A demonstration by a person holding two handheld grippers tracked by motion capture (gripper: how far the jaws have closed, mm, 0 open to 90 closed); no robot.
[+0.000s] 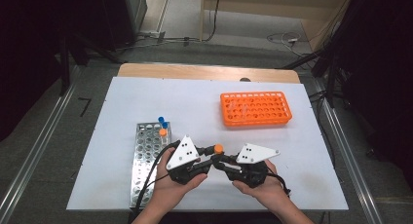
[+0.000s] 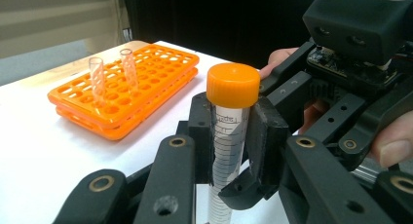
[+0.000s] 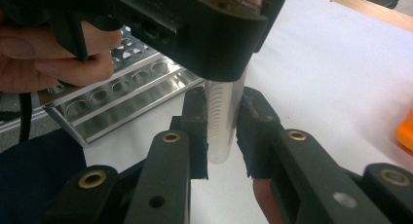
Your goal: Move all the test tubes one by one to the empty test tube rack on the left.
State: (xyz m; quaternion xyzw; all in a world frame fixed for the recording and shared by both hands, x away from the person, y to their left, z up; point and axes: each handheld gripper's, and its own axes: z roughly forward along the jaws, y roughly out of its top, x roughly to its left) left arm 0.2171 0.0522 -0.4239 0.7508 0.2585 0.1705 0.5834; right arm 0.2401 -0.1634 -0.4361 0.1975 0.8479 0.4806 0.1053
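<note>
orange-capped tube [image 2: 229, 131] stands upright, gripped by both left gripper [image 2: 233, 136] and right gripper [image 3: 220, 131] fingers.

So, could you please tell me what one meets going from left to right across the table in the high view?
Metal rack → left gripper → orange-capped tube → right gripper → orange rack, farther back.

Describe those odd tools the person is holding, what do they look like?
Each hand holds a black two-jaw gripper: left gripper, right gripper. Each carries a pale three-cornered plate dotted with small dark holes on top. The jaws are chunky black links with brass-coloured pivot rings. A black cable trails from the left one. No sleeves show on the forearms.
</note>
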